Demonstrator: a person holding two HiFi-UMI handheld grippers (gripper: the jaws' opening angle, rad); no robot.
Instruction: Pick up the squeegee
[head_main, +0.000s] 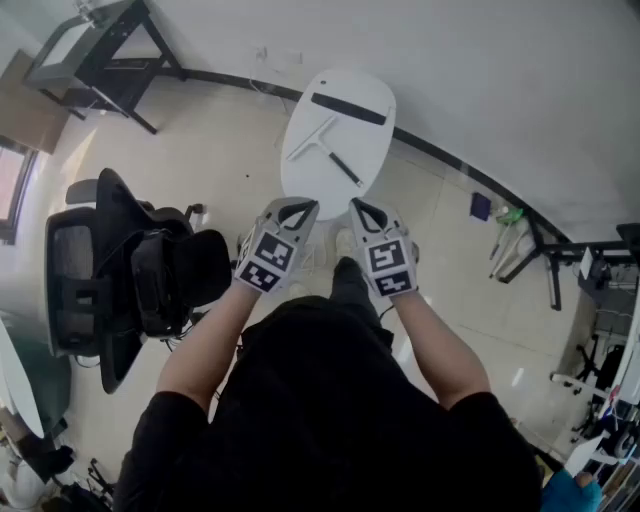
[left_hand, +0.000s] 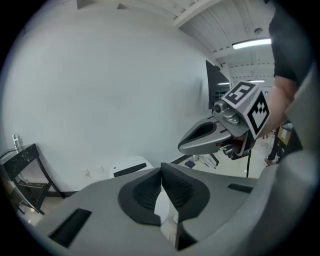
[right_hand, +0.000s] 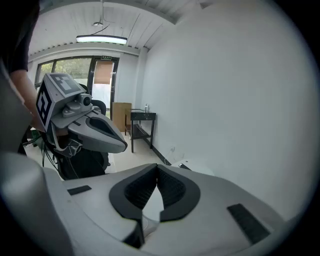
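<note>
The squeegee (head_main: 328, 152), a white T-shaped blade with a black-tipped handle, lies on a small white oval table (head_main: 372, 150) in the head view. A long black bar (head_main: 347, 108) lies across the table's far end. Both grippers hover side by side short of the table's near edge, apart from the squeegee. The left gripper (head_main: 297, 208) (left_hand: 161, 167) is shut with nothing between its pads. The right gripper (head_main: 361, 208) (right_hand: 157, 167) is also shut and empty. The left gripper view shows the table (left_hand: 131, 163) ahead; the squeegee is hidden behind the jaws there.
A black office chair (head_main: 130, 275) stands close at the left. A black desk (head_main: 100, 55) sits at the far left corner. A white wall runs behind the table. A black stand (head_main: 545, 250) and a purple item (head_main: 481, 206) lie on the floor at right.
</note>
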